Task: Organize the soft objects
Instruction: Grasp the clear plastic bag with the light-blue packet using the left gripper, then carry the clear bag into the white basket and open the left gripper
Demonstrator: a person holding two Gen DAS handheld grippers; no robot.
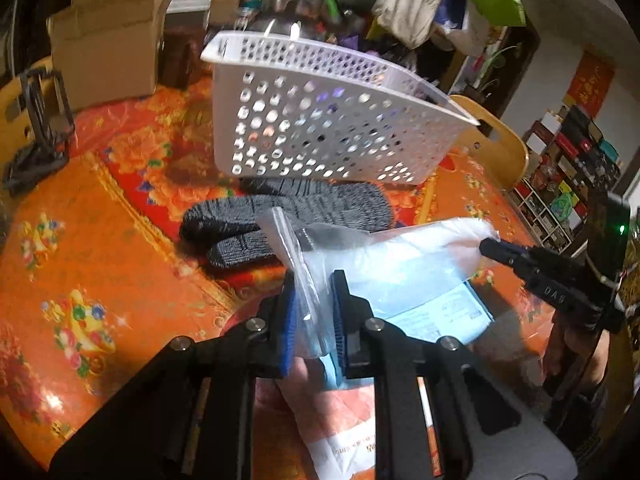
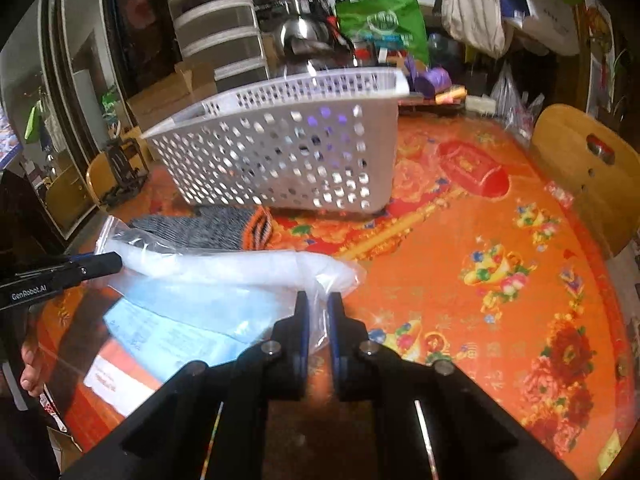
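A crinkly clear plastic zip bag (image 1: pixel 400 256) holding pale blue flat items and a printed sheet, too blurred to read, is hanging just above the glossy orange floral tablecloth (image 2: pixel 500 280). The left gripper (image 1: pixel 314 304) is pinching the bag's near left edge between ribbed blue pads (image 1: pixel 339 312); the right gripper (image 2: pixel 317 320) is clamping its right end. "GenRobot.AI" is showing on the left tool in the right view. Just beyond the bag, grey knitted socks (image 1: pixel 288 208) with an orange-striped end are lying before a white perforated plastic basket (image 1: pixel 320 120).
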